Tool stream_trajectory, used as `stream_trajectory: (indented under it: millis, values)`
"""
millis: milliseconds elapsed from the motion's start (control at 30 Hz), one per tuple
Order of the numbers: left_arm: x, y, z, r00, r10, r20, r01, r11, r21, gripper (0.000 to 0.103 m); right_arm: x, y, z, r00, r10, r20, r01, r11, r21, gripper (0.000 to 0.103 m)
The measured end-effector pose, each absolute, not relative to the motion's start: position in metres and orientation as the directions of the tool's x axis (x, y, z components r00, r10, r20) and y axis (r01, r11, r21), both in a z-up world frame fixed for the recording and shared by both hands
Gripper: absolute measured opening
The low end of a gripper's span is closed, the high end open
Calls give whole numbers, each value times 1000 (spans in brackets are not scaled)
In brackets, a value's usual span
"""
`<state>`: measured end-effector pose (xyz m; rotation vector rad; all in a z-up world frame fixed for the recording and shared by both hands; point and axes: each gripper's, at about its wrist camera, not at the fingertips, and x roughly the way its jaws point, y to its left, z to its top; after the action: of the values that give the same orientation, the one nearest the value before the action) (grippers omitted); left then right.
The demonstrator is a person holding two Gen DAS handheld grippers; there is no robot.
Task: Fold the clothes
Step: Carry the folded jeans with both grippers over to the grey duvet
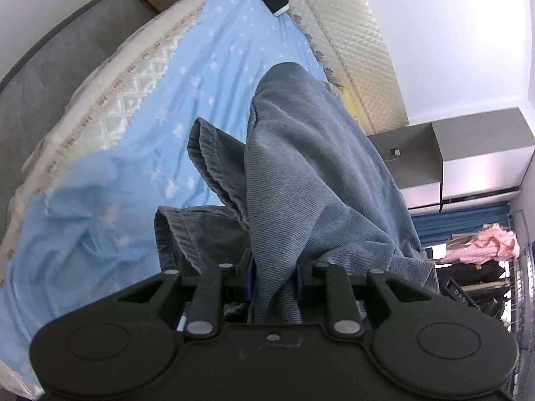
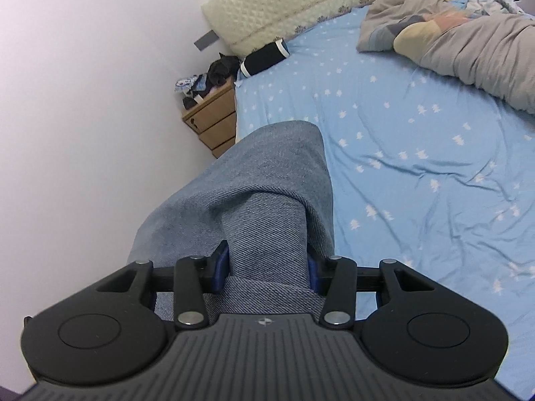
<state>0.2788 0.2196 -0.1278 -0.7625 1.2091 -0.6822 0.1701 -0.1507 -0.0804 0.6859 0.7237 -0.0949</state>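
Bed (image 2: 418,153) in blue star-print sheet fills the room's middle, quilted headboard (image 2: 284,6) at a white wall, wooden nightstand (image 2: 210,123) beside it, grey duvet (image 2: 468,46) heaped at the far side. Jeans (image 1: 301,173), blue twill denim, hang bunched above the sheet, long axis running away from both cameras toward the headboard, cuffed hems (image 1: 207,153) drooping left. Left gripper (image 1: 274,287) and right gripper (image 2: 267,267) each pinch a denim fold, fingers nearly closed.

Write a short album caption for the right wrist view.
Right gripper shut on blue denim garment, held above star-patterned bed sheet.
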Motion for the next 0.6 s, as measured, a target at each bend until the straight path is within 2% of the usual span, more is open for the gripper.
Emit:
stream_trajectory:
  millis: [367, 600]
  values:
    - [181, 99, -106, 275, -779, -564, 76, 602, -795, 21, 93, -264, -69, 787, 184, -589, 241, 787, 568, 44]
    - [148, 12, -100, 254, -782, -569, 108, 607, -787, 21, 49, -339, -59, 799, 162, -579, 248, 789, 562, 44]
